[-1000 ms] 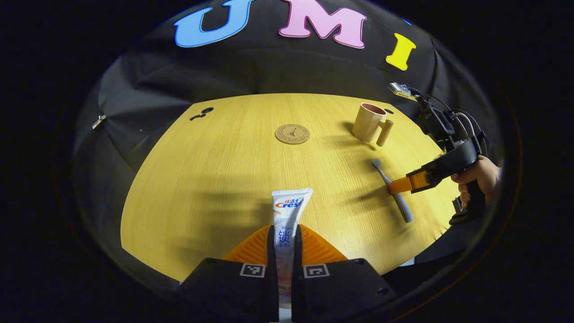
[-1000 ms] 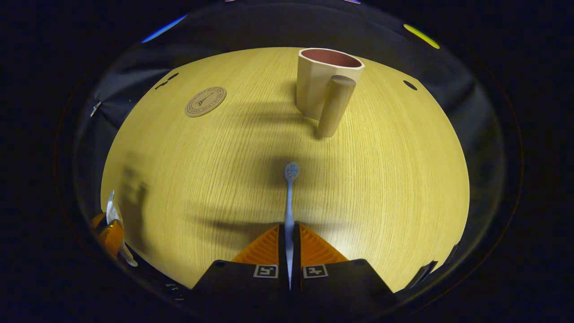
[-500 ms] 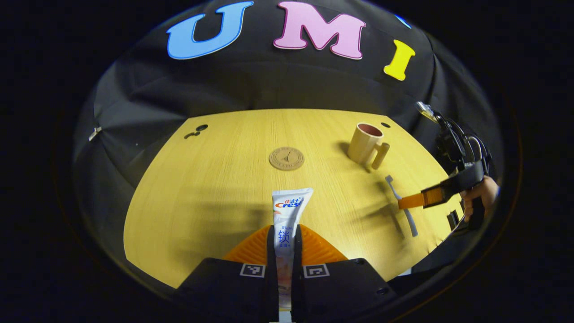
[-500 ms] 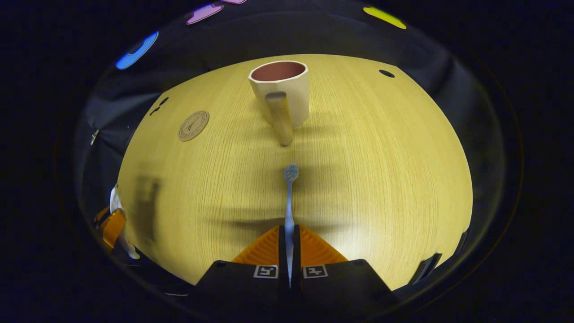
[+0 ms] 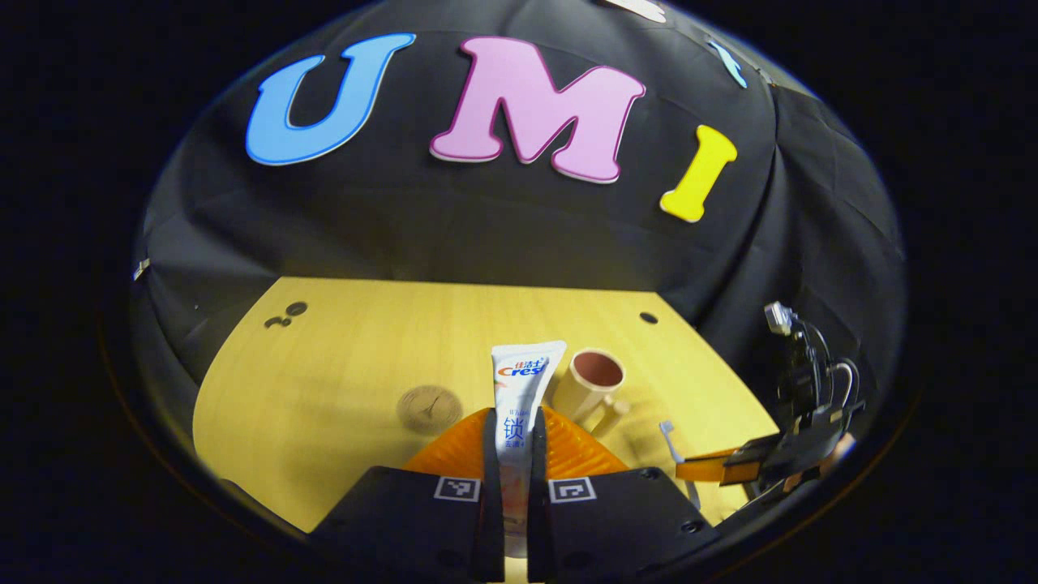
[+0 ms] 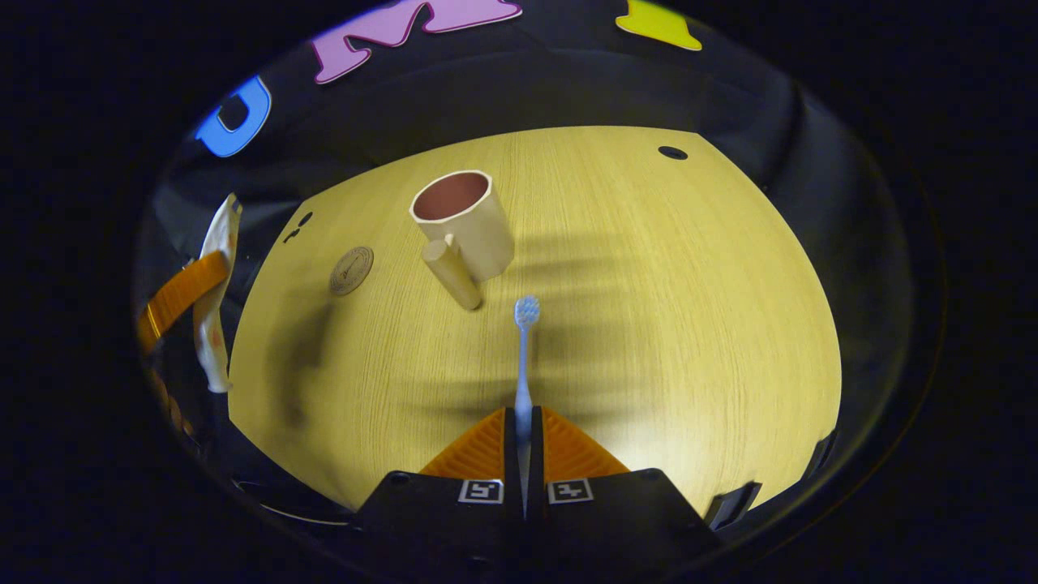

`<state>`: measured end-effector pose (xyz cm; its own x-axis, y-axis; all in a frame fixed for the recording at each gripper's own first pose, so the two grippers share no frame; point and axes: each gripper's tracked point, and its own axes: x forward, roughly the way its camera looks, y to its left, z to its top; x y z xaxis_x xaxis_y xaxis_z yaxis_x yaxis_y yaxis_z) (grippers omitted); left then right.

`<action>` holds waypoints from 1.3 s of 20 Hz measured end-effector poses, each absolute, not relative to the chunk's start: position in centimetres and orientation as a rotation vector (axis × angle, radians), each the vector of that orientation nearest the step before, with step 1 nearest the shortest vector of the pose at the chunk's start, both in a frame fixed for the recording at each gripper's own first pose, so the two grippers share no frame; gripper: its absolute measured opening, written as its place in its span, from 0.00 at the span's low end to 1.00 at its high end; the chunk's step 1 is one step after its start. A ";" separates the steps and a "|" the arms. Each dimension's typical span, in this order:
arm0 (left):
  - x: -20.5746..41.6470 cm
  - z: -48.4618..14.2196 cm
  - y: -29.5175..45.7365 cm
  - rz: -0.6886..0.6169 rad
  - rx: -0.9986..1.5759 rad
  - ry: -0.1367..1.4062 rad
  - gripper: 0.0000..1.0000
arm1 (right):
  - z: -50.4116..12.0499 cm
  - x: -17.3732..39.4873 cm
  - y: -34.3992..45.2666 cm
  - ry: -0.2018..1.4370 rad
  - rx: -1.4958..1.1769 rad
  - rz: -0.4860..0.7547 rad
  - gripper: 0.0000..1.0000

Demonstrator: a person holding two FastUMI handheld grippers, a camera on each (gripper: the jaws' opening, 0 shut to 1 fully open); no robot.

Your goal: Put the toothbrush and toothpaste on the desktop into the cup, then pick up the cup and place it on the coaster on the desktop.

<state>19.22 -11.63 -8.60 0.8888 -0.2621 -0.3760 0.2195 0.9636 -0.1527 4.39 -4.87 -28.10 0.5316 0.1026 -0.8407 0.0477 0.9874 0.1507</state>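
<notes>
1. Left gripper (image 5: pixel 511 442): fingers clamped on one toothpaste tube (image 5: pixel 519 389), held off the desktop (image 5: pixel 340 341), flat crimped end pointing away from the camera. Tube white, with a blue and red logo.
2. Right gripper (image 6: pixel 519 434): fingers pinched on the handle of one toothbrush (image 6: pixel 524 357), bristle head forward, raised above the desktop. Toothbrush pale blue, slim neck, small rounded head.
3. One cup (image 6: pixel 464 221) upright on the desktop, toward the far edge in the right gripper view. Beige outside, reddish-brown inside, thick cylindrical handle on the near side. Nothing visible inside.
4. One coaster (image 6: pixel 351 270), round, brown, printed emblem, lying flat just left of the cup, apart from it.
5. Left gripper view: cup (image 5: pixel 590 384) and coaster (image 5: pixel 429 407) just beyond the tube; right gripper seen near the desktop's right edge, toothbrush (image 5: pixel 670 442) in its fingers.
</notes>
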 end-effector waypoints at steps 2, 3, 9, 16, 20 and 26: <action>22.0 -6.5 -14.0 -0.285 -0.123 0.331 0.16 | -27.4 4.6 -6.1 1.007 0.217 0.035 0.05; 23.3 -5.4 -15.2 -0.297 -0.140 0.292 0.16 | -27.1 4.9 -7.0 1.003 0.240 0.032 0.05; 30.1 -3.0 -21.0 -0.382 -0.212 0.161 0.16 | -26.6 5.5 -11.0 0.992 0.294 0.020 0.05; 35.0 -7.2 -25.1 -0.460 -0.236 0.126 0.16 | -27.4 5.6 -13.6 1.003 0.329 0.001 0.05; 36.4 -10.1 -25.8 -0.486 -0.199 0.092 0.16 | -28.3 6.6 -13.3 0.973 0.346 0.019 0.05; 37.2 -13.1 -24.6 -0.475 -0.175 0.089 0.19 | -29.0 8.2 -12.6 0.926 0.359 0.044 0.05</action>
<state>37.22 -24.61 -13.12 0.8860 -0.4616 -0.0445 0.4464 0.8748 -0.1883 8.22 -12.58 -28.99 0.6047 0.1896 -0.7736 0.1162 0.9399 0.3212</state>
